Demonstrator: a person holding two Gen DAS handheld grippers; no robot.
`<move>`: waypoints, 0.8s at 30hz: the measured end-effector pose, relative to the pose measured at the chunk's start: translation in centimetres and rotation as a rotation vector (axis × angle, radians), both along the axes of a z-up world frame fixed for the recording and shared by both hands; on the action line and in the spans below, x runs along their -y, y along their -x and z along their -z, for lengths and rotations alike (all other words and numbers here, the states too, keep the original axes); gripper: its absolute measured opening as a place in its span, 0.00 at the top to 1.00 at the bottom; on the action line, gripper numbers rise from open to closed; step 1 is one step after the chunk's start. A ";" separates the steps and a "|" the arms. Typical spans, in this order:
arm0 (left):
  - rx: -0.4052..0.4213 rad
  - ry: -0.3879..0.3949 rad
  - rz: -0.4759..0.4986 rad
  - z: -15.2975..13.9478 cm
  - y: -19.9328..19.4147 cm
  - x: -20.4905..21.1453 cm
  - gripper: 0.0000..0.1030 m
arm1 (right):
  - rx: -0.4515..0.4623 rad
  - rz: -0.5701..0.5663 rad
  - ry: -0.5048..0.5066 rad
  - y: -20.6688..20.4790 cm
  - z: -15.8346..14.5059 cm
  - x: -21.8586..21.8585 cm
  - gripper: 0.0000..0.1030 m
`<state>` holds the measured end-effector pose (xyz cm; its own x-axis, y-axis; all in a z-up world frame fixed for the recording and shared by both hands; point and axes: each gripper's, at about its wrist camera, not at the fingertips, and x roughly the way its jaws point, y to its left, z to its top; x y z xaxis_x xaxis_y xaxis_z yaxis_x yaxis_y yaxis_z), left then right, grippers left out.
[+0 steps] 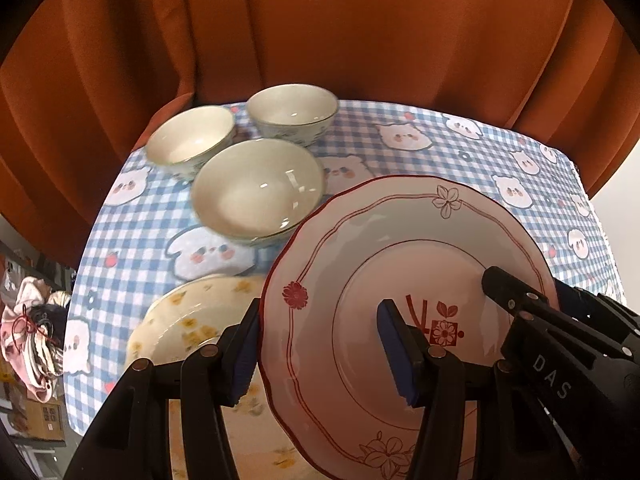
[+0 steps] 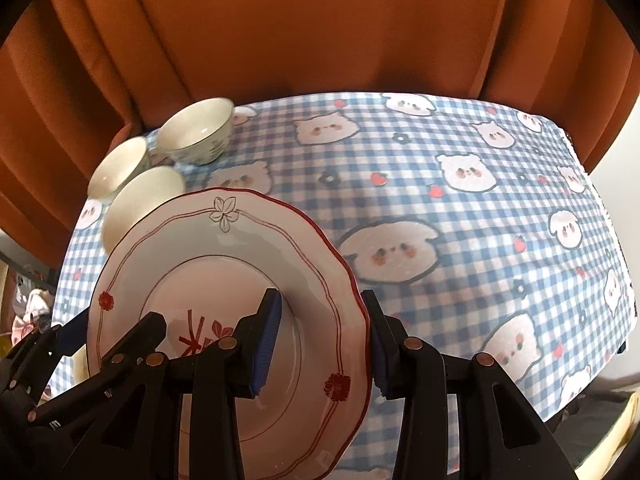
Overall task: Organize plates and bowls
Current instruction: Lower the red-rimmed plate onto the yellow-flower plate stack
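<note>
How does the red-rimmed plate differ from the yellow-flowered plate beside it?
The red-rimmed plate is white with red line work and flowers; the yellow-flowered plate is cream with yellow blossoms. The red-rimmed plate is gripped at opposite rims by the left tongs and right tongs; the yellow-flowered plate lies on the tablecloth, ungripped. Both have wavy rims.

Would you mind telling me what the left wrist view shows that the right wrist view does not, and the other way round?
Only the left wrist view shows the yellow-flowered plate under the lifted one. Only the right wrist view shows the bare right half of the checked tablecloth. Both show the red-rimmed plate gripped on opposite edges by the left gripper and right gripper, three pale bowls and the orange curtain.
</note>
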<state>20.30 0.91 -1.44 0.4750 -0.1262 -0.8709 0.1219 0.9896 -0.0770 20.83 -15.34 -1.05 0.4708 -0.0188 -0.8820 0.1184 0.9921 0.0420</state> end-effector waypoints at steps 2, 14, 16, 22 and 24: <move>0.002 0.001 -0.002 0.1 0.4 -1.0 0.45 | -0.004 -0.003 -0.001 0.4 0.1 -1.1 0.58; -0.052 -0.004 -0.068 2.4 2.4 -6.9 0.45 | -0.054 -0.063 0.001 1.7 2.0 -7.7 0.58; -0.067 -0.009 -0.081 3.0 2.7 -7.7 0.45 | -0.069 -0.077 0.002 1.7 2.5 -8.7 0.58; -0.101 -0.014 -0.118 4.2 3.2 -9.5 0.45 | -0.107 -0.114 0.006 1.6 3.9 -11.3 0.58; -0.108 -0.021 -0.122 4.5 3.3 -10.0 0.45 | -0.118 -0.126 0.005 1.5 4.4 -12.0 0.58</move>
